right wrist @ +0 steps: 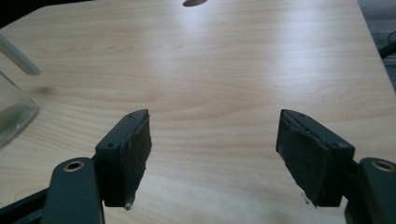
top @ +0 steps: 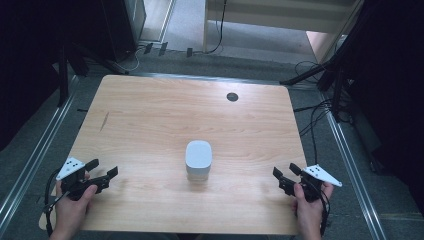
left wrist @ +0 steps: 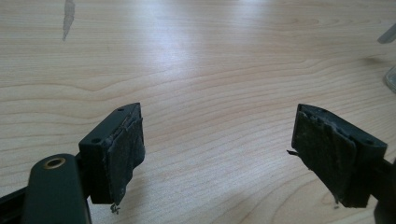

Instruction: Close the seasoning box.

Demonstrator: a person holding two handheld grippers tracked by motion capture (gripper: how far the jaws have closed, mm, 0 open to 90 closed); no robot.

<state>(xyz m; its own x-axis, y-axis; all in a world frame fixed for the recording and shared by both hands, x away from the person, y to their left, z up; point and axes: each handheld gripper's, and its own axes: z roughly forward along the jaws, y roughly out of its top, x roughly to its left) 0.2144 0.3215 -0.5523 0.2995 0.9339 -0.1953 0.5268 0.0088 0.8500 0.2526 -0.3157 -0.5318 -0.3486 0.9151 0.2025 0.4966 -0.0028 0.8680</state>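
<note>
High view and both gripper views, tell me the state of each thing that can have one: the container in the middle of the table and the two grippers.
Container with white lid: upright at mid-table, lid on, touched by neither gripper.
Left gripper: jaws open, nothing between them, low over the table near its front left corner.
Right gripper: jaws open, nothing between them, low near the front right corner.

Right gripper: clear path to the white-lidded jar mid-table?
Probably yes. The right gripper has its jaws open, and bare table lies between it and the jar.
</note>
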